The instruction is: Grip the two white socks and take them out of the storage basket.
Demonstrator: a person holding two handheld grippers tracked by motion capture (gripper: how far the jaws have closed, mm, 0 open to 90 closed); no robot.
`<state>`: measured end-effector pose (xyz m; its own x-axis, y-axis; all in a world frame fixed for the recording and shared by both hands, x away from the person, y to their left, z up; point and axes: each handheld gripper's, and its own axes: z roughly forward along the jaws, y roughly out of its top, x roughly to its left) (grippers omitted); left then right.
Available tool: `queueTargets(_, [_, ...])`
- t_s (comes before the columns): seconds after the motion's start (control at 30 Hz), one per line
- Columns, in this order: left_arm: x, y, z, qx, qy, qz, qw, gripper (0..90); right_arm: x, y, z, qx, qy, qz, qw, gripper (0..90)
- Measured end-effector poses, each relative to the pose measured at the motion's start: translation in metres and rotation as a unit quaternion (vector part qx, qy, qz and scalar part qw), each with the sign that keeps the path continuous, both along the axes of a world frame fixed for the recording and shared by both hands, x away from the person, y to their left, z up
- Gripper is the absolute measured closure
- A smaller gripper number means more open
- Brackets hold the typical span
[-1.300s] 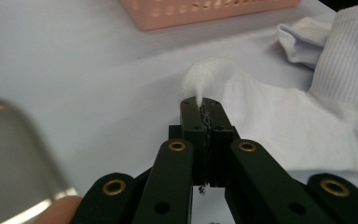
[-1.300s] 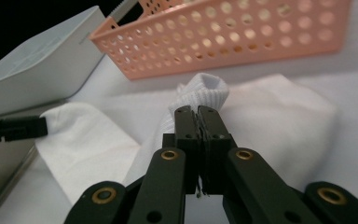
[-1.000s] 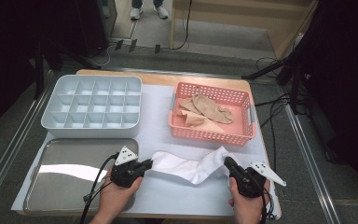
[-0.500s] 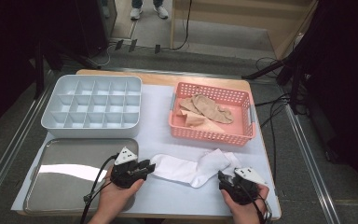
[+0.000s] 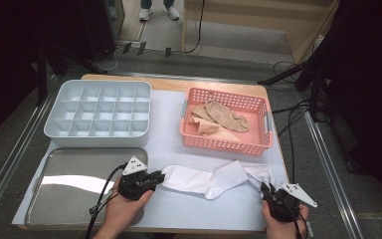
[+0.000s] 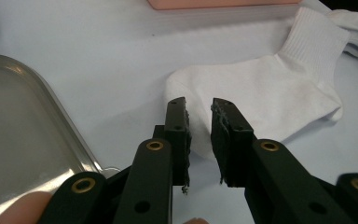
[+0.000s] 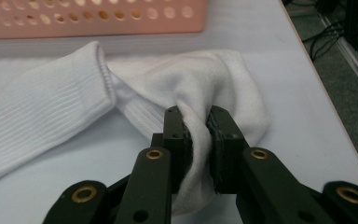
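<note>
White tabletop [image 5: 169, 149]; right gripper [image 7: 198, 122] pinching soft ribbed sock [image 7: 51, 121]; left gripper [image 6: 199, 108] jaws parted, closing.

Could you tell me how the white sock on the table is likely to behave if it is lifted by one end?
The white sock will probably hang limp: it already lies flat and creased, and its fabric bunches between the right gripper, whose jaws have just been closing. It looks light, being thin knit cloth. It seems unlikely to slip, since the ribbed fabric folds around the fingers.
</note>
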<state>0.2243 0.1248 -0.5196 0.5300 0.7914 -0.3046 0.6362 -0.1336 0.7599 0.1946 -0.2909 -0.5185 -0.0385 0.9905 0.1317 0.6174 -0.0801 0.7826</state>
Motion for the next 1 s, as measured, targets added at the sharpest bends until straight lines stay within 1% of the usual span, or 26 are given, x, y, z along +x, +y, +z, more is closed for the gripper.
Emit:
queueTargets(0.03, [0.000,0.001,0.000,-0.002,0.000,0.000,1.0000,76.5,0.000,-0.003,-0.001,0.002,0.006,-0.002,1.0000,78.5])
queueTargets(0.07, [0.001,0.001,0.000,-0.002,0.000,0.001,1.0000,75.6,-0.001,-0.004,-0.001,0.013,0.009,-0.005,0.9999,77.5])
queueTargets(0.1, [0.001,0.003,0.001,-0.003,-0.002,0.004,1.0000,74.2,-0.001,-0.005,-0.001,0.018,0.010,-0.003,0.9998,74.4])
queueTargets(0.13, [0.002,0.003,0.001,-0.003,-0.003,0.007,1.0000,72.1,-0.001,-0.004,0.002,0.018,0.006,0.002,0.9998,67.4])
queueTargets(0.17, [0.002,0.004,0.001,-0.005,-0.002,0.008,1.0000,70.7,-0.002,-0.003,0.004,0.014,-0.005,0.000,0.9999,59.8])
queueTargets(0.2, [0.003,0.005,0.001,-0.006,0.000,0.010,0.9999,69.6,-0.005,-0.001,0.008,0.010,-0.025,-0.004,0.9996,53.5])
queueTargets(0.23, [0.004,0.005,0.001,-0.006,0.002,0.010,0.9999,67.9,-0.009,0.003,0.015,0.008,-0.056,-0.005,0.9984,51.2])
queueTargets(0.3, [0.005,0.005,0.000,-0.005,0.008,0.011,0.9999,65.4,-0.013,0.012,0.026,0.009,-0.093,0.004,0.9956,53.4])
queueTargets(0.33, [0.006,0.004,-0.001,-0.002,0.010,0.011,0.9999,64.9,-0.013,0.016,0.028,0.016,-0.098,0.016,0.9949,55.7])
queueTargets(0.37, [0.008,0.002,-0.001,0.000,0.011,0.011,0.9999,64.1,-0.009,0.022,0.029,0.027,-0.096,0.041,0.9941,58.1])
queueTargets(0.4, [0.009,0.000,-0.003,0.011,0.015,0.011,0.9998,63.6,-0.003,0.030,0.028,0.037,-0.082,0.067,0.9937,59.1])
queueTargets(0.43, [0.010,-0.001,-0.004,0.017,0.017,0.009,0.9997,63.6,0.007,0.040,0.023,0.034,-0.058,0.099,0.9928,59.1])
queueTargets(0.47, [0.010,-0.004,-0.005,0.024,0.020,0.007,0.9995,63.9,0.013,0.047,0.020,0.021,-0.044,0.111,0.9926,58.9])
queueTargets(0.5, [0.010,-0.005,-0.006,0.026,0.021,0.007,0.9994,65.0,0.022,0.056,0.016,-0.004,-0.028,0.119,0.9925,55.9])
queueTargets(0.53, [0.010,-0.008,-0.007,0.035,0.022,0.008,0.9991,66.4,0.028,0.060,0.013,-0.014,-0.021,0.117,0.9928,53.4])
queueTargets(0.57, [0.010,-0.009,-0.008,0.042,0.022,0.005,0.9988,68.7,0.036,0.064,0.009,-0.017,-0.007,0.109,0.9938,49.9])
queueTargets(0.6, [0.010,-0.010,-0.008,0.049,0.024,0.007,0.9985,71.6,0.041,0.067,0.007,-0.018,0.001,0.106,0.9942,47.6])
queueTargets(0.67, [0.011,-0.012,-0.007,0.067,0.021,0.006,0.9975,75.5,0.049,0.071,0.004,-0.023,0.013,0.103,0.9943,48.5])
queueTargets(0.7, [0.011,-0.013,-0.006,0.080,0.019,0.003,0.9966,78.2,0.051,0.074,0.002,-0.025,0.019,0.111,0.9933,49.3])
queueTargets(0.73, [0.011,-0.014,-0.005,0.088,0.018,0.000,0.9959,79.8,0.053,0.077,0.000,-0.033,0.027,0.118,0.9921,51.5])
queueTargets(0.77, [0.012,-0.014,-0.005,0.089,0.020,-0.003,0.9958,82.5,0.054,0.080,-0.003,-0.044,0.028,0.121,0.9913,55.8])
queueTargets(0.83, [0.012,-0.015,-0.005,0.088,0.021,-0.006,0.9959,87.5,0.051,0.084,-0.005,-0.074,0.020,0.120,0.9897,67.7])
queueTargets(0.87, [0.012,-0.016,-0.005,0.089,0.018,-0.008,0.9958,88.9,0.050,0.085,-0.005,-0.080,0.017,0.124,0.9888,76.7])
queueTargets(0.9, [0.011,-0.016,-0.005,0.088,0.017,-0.008,0.9960,89.5,0.049,0.085,-0.005,-0.075,0.019,0.126,0.9891,84.3])
queueTargets(0.97, [0.012,-0.016,-0.004,0.083,0.013,-0.004,0.9964,89.8,0.049,0.086,-0.004,-0.079,0.015,0.129,0.9883,88.5])
queueTargets(1.0, [0.014,-0.015,-0.003,0.079,0.012,0.000,0.9968,89.9,0.051,0.086,-0.003,-0.071,0.016,0.129,0.9890,89.3])
